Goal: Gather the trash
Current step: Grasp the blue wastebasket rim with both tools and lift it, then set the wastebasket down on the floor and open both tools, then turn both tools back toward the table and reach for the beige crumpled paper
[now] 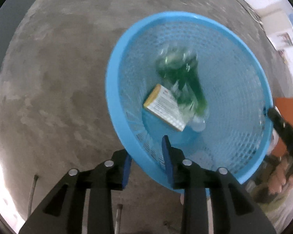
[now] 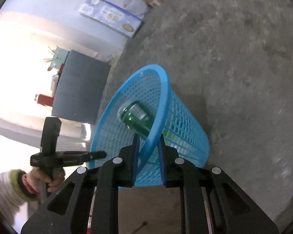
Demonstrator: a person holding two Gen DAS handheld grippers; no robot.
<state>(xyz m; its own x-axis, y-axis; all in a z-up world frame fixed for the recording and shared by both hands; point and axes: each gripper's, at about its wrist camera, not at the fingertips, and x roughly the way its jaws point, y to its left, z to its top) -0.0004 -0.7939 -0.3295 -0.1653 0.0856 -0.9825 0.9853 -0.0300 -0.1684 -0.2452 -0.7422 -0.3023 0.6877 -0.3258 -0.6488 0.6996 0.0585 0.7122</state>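
Observation:
A blue mesh basket (image 1: 115, 101) fills the left wrist view, seen from above. Inside lie a green can (image 1: 177, 74), blurred, a white box with a yellow edge (image 1: 164, 109) and a clear plastic piece (image 1: 198, 123). My left gripper (image 1: 145, 146) straddles the near rim, one finger outside and one inside, shut on it. In the right wrist view the basket (image 2: 185, 128) looks tilted, with the green can (image 2: 136, 117) showing inside. My right gripper (image 2: 148, 136) is shut on its rim. The left gripper (image 2: 95, 155) touches the far rim there; the right gripper (image 1: 271, 113) shows at the rim's right edge.
Bare concrete floor (image 2: 234, 58) lies all around. A dark grey panel (image 2: 80, 91), a red can (image 2: 44, 99) and a blue printed carton (image 2: 109, 15) stand by the wall at left. A person's hand (image 2: 45, 177) holds the left tool. Thin metal rods (image 1: 32, 193) lie on the floor.

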